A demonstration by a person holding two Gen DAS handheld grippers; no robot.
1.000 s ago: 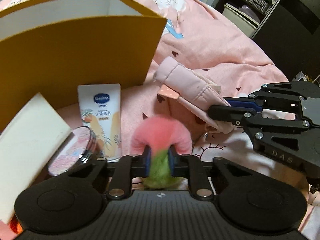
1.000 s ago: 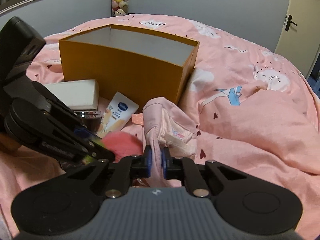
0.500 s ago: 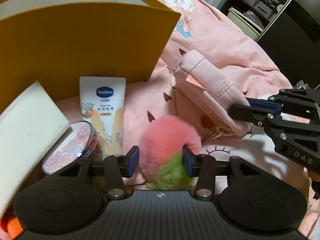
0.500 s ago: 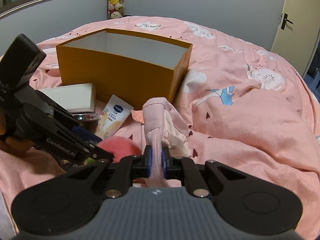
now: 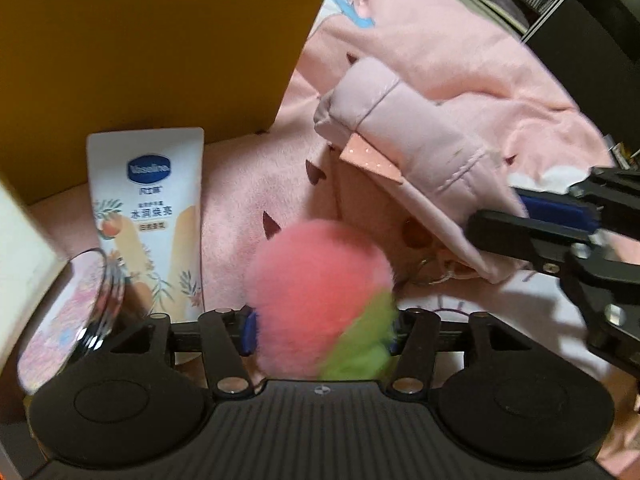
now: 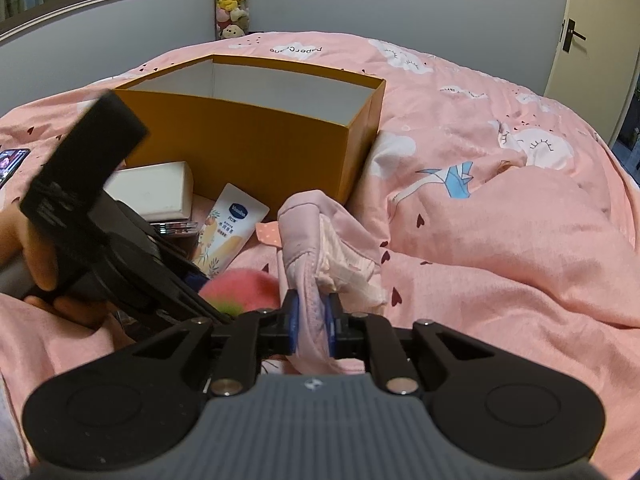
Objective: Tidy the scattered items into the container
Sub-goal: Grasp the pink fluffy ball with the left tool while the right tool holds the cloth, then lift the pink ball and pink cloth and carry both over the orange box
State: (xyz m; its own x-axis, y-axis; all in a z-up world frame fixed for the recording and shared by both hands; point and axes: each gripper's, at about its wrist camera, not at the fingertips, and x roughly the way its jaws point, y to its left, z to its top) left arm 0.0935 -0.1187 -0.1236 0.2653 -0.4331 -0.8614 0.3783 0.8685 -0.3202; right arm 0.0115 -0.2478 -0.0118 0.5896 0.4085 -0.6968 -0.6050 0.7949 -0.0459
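Observation:
A fluffy pink and green pompom (image 5: 316, 276) lies on the pink bedspread between the jaws of my left gripper (image 5: 320, 334). Those jaws are opening and the ball has puffed out round, its fluff brushing the pads. In the right wrist view the pompom (image 6: 244, 286) sits just beyond the left gripper (image 6: 208, 298), which a hand (image 6: 40, 264) holds. My right gripper (image 6: 313, 322) is shut on the lower edge of a pale pink pouch (image 6: 308, 224). The pouch (image 5: 408, 144) and right gripper (image 5: 504, 216) show at right in the left wrist view. The orange box (image 6: 248, 136) stands open behind.
A white lotion tube (image 5: 152, 208) lies against the orange box (image 5: 160, 40), with a round glittery compact (image 5: 76, 304) and a white block (image 6: 152, 188) to its left. A phone (image 6: 10, 160) lies at the far left. Rumpled bedspread spreads out to the right.
My left gripper has sunk toward the bed and nearer the box, its jaws going from shut on the squeezed pompom to spread around it. The right gripper keeps hold of the pouch.

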